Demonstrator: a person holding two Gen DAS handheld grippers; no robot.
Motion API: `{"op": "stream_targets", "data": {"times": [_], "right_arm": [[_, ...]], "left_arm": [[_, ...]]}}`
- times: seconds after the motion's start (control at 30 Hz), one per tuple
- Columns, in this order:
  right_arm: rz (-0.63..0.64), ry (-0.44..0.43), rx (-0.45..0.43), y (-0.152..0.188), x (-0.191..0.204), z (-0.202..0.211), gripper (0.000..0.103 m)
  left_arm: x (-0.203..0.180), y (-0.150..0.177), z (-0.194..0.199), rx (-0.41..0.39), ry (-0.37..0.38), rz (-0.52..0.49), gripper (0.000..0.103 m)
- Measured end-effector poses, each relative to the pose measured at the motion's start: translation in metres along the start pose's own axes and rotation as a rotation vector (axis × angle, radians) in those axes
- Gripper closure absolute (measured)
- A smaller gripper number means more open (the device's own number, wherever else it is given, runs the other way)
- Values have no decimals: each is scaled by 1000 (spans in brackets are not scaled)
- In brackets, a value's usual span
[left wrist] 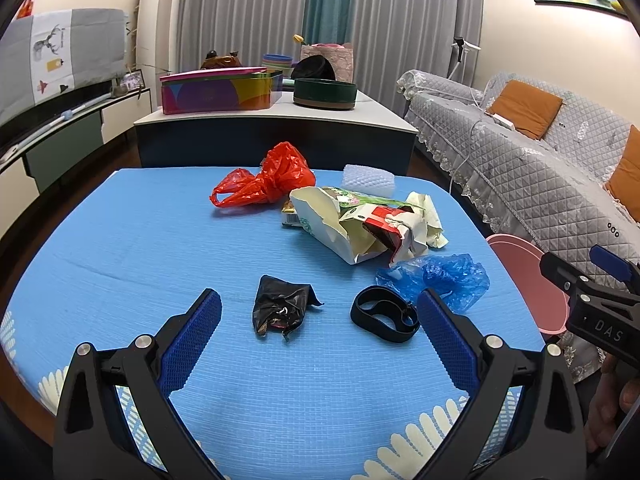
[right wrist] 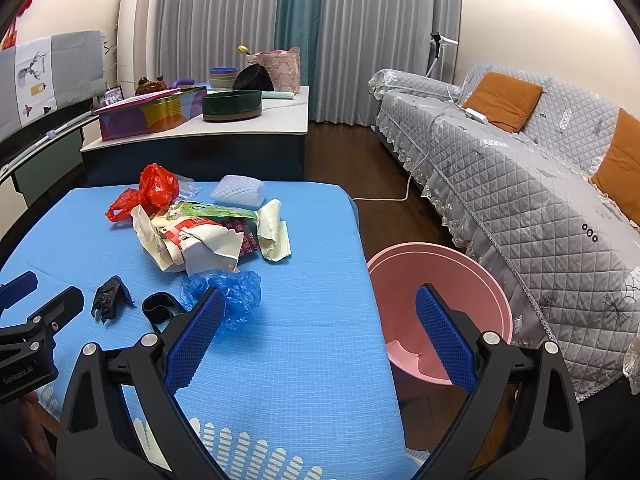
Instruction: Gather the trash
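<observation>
Looking along my left gripper (left wrist: 320,336), I judge the coming move turns on the black crumpled wrapper (left wrist: 282,308), which lies dead ahead on the blue tablecloth (left wrist: 140,248), just beyond the fingertips and slightly left of the midline between them; its long axis runs roughly away from me, so the wide-spread jaws would close across its narrow width. A black strap loop (left wrist: 382,314) sits just beside the inner edge of the far-side finger. My left is clearly nearer. My right gripper (right wrist: 320,332), also spread wide and empty, hangs over the table's edge, one finger before the blue plastic bag (right wrist: 230,290), the other before the pink bin (right wrist: 440,264) on the floor.
</observation>
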State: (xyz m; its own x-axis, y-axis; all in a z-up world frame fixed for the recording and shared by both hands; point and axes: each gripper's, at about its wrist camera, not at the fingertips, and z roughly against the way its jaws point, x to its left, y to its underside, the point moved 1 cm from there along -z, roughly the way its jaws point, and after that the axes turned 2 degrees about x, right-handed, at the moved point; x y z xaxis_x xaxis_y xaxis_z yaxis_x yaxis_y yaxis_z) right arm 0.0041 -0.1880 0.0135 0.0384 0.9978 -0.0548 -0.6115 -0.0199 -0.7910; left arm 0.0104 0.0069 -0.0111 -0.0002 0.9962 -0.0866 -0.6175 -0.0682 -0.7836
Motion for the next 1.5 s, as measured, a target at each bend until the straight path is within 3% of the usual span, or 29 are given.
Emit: {"op": "stream_targets", "data": {"times": [0.97, 1.23, 1.5], "right_arm": [[-8, 2, -11, -2, 0, 2, 11], [-24, -40, 4, -2, 2, -4, 19], [10, -86, 40, -2, 22, -25, 24]], "left_arm": [[-2, 2, -1, 0, 6, 4, 8], [1, 3, -3, 8, -1, 16, 8], [21, 8, -17, 50, -44, 80, 18]]}}
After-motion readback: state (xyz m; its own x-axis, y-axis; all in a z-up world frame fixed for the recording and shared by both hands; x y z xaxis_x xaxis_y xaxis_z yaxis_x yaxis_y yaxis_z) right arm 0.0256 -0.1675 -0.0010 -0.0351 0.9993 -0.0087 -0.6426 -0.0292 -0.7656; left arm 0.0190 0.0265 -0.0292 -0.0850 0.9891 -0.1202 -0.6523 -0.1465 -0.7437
